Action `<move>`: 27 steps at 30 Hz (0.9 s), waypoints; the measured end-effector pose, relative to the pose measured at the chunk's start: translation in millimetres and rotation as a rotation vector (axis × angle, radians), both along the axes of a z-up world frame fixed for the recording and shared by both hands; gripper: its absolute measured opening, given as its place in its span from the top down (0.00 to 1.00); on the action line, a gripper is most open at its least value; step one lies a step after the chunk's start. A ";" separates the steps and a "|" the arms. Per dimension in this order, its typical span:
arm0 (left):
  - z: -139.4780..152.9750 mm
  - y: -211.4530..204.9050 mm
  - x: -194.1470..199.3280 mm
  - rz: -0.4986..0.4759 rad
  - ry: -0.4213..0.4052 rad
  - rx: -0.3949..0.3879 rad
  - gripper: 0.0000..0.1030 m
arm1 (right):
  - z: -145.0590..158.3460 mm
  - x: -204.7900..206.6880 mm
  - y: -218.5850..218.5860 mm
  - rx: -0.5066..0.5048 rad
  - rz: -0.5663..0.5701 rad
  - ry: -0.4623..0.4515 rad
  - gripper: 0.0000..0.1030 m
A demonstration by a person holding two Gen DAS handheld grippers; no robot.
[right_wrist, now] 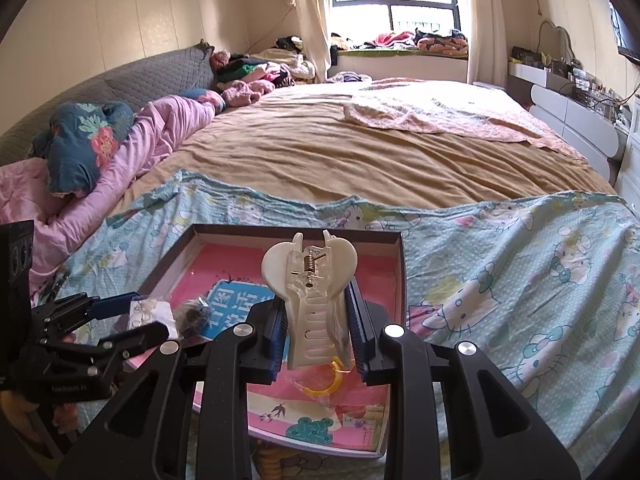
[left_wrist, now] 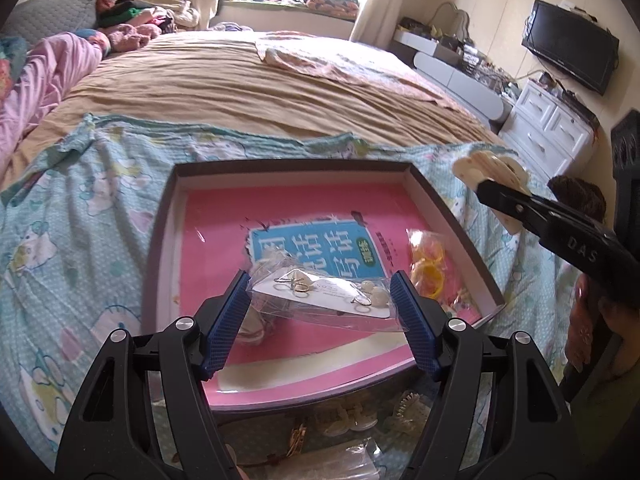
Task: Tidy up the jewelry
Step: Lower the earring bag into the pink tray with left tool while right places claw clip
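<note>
Item one: the earring packet (left_wrist: 324, 298), a clear sleeve with a white card carrying hoops and pale studs. We hold it in the left gripper (left_wrist: 320, 300), whose blue pads (left_wrist: 226, 312) are closed against the packet's two short ends, so its long axis runs straight across from finger to finger. It hangs over the near half of the tray (left_wrist: 160, 236), just above the pink book cover (left_wrist: 224, 232) that lines the floor.

Item two: the cream hair claw clip (right_wrist: 310, 292), heart-shaped at the top with the spring showing. Our right gripper (right_wrist: 316, 336) is clamped on its sides; its long axis points forward along the fingers, teeth end toward us. It is poised above the tray's middle in the right wrist view, while the left view puts it nearer the right-hand wall; we cannot tell how high it rides.

Item three, already lying in the tray: a bag of yellow rings (left_wrist: 428, 264) by the right wall, and a dark small object (right_wrist: 194, 312) we cannot identify beside the packet.

Relation that matters: both pieces lie directly ahead of their tongs and over the tray. We judge the left hand nearer to setting down, since the packet sits low and flat; a slight drop and release should place it clear of the rings.

Outside the tray, on the cartoon-print sheet (left_wrist: 80, 208) nearer us: more clips and a bagged item, still unsorted.
</note>
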State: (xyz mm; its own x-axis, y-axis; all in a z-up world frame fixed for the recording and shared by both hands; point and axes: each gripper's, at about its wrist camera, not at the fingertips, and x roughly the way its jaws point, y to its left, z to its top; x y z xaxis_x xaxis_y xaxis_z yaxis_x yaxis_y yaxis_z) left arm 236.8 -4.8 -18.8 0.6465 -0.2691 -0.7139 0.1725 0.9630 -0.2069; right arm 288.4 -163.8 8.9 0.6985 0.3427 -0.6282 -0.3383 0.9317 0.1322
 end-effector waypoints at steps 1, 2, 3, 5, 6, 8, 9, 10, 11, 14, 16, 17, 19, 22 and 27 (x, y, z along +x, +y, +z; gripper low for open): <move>-2.9 -2.1 0.5 -0.003 0.005 0.003 0.38 | -2.7 2.3 0.0 -0.001 -0.002 0.006 0.75; -5.5 -3.6 1.5 -0.007 0.010 0.004 0.38 | -5.0 4.0 0.2 -0.001 -0.002 0.012 0.75; -7.9 -5.2 2.3 -0.010 0.014 0.005 0.38 | -8.6 6.8 0.2 -0.003 -0.003 0.020 0.75; -13.7 -7.9 3.9 -0.015 0.024 0.010 0.38 | -13.2 9.5 0.7 -0.005 -0.005 0.029 0.75; -15.4 -8.6 4.5 -0.016 0.028 0.011 0.38 | -16.6 11.7 0.8 -0.006 -0.005 0.037 0.75; -19.6 -10.1 6.4 -0.016 0.037 0.018 0.38 | -22.2 14.7 1.1 -0.010 -0.007 0.053 0.75; -20.7 -10.4 6.9 -0.016 0.039 0.020 0.38 | -25.8 16.6 1.7 -0.008 -0.007 0.064 0.75; -22.2 -10.5 7.6 -0.014 0.043 0.022 0.38 | -28.2 17.9 1.9 -0.008 -0.007 0.071 0.75; -23.4 -9.7 8.6 -0.013 0.046 0.022 0.38 | -30.4 19.3 2.4 -0.008 -0.006 0.078 0.75; -26.2 -7.6 9.9 -0.004 0.051 0.024 0.37 | -36.5 23.5 5.3 -0.006 -0.003 0.099 0.75; -28.5 -6.6 10.5 0.001 0.057 0.027 0.37 | -38.7 26.8 7.2 -0.003 0.002 0.110 0.75; -29.6 -6.2 10.9 0.005 0.059 0.031 0.35 | -39.5 28.1 8.5 -0.004 0.003 0.113 0.75; -30.6 -4.3 11.7 0.012 0.061 0.038 0.34 | -42.5 31.8 12.3 -0.006 0.007 0.122 0.75; -30.4 -1.1 13.3 0.022 0.068 0.044 0.31 | -49.0 37.1 17.1 -0.011 0.010 0.141 0.75; -28.4 8.3 14.3 0.047 0.075 0.038 0.24 | -62.9 43.6 23.5 -0.024 0.016 0.188 0.75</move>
State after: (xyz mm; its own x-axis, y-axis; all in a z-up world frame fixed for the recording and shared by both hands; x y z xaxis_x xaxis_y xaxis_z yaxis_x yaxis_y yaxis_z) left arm 251.2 3.5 -47.2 0.6019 -0.2116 -0.7700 0.1126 0.9771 -0.1805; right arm 332.0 -140.3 -54.0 0.5626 0.3357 -0.7555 -0.3244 0.9302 0.1718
